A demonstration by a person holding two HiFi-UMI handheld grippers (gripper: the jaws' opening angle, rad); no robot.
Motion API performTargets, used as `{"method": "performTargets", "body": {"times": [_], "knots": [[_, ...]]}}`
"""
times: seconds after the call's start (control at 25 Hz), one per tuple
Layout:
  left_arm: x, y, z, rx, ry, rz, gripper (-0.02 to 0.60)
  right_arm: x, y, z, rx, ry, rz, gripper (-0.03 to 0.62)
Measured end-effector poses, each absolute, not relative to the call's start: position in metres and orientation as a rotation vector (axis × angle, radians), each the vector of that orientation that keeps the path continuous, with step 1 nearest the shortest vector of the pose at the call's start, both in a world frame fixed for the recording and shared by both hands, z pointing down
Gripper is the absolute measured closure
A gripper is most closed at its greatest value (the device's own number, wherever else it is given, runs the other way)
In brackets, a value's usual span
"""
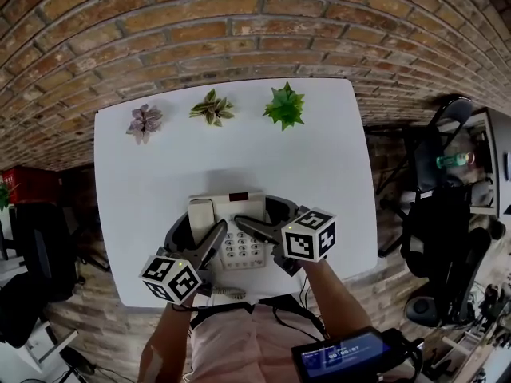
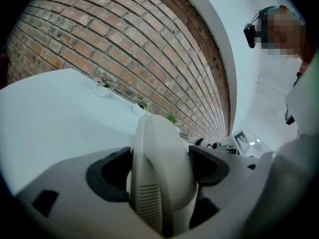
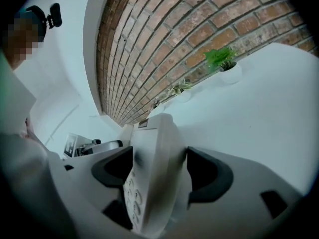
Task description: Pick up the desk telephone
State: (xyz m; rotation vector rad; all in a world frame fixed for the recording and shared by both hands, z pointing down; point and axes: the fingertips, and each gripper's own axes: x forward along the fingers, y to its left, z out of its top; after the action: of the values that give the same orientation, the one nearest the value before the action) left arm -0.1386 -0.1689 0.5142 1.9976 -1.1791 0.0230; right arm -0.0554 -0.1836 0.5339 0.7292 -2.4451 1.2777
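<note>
A cream desk telephone (image 1: 239,246) with a keypad sits near the front edge of the white table (image 1: 319,158). Its handset (image 1: 201,212) lies in the cradle on its left side. My left gripper (image 1: 200,231) straddles the handset (image 2: 162,173), and both dark pads press its sides. My right gripper (image 1: 259,214) reaches over the phone's right part: the phone body (image 3: 154,173), keypad facing left, stands blurred between its jaws with the pads close beside it, not clearly pressing. The coiled cord (image 1: 227,294) hangs at the front.
Three small potted plants (image 1: 144,121) (image 1: 212,107) (image 1: 285,106) stand along the table's back edge by the brick wall. Black office chairs (image 1: 447,214) stand to the right and a red crate (image 1: 28,183) to the left. A dark device with a screen (image 1: 343,357) hangs at my waist.
</note>
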Motion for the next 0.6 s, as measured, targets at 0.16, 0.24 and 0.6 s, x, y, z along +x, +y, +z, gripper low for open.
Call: {"method": "performTargets", "body": {"times": [0.16,0.24,0.6], "knots": [[-0.14,-0.169,0.513,2.0,-1.178,0.02,0.21,-0.057,-0.184,0.532,0.73,-2.458,1.238,0.268],[-0.14,-0.169,0.511,2.018,-1.178,0.013,0.202,-0.056,-0.184,0.528,0.745,-2.497,1.199,0.278],[-0.141,-0.161,0.507,2.082,-1.099,0.027,0.114,-0.051,-0.179,0.514,0.781,-2.648,1.042,0.293]]}}
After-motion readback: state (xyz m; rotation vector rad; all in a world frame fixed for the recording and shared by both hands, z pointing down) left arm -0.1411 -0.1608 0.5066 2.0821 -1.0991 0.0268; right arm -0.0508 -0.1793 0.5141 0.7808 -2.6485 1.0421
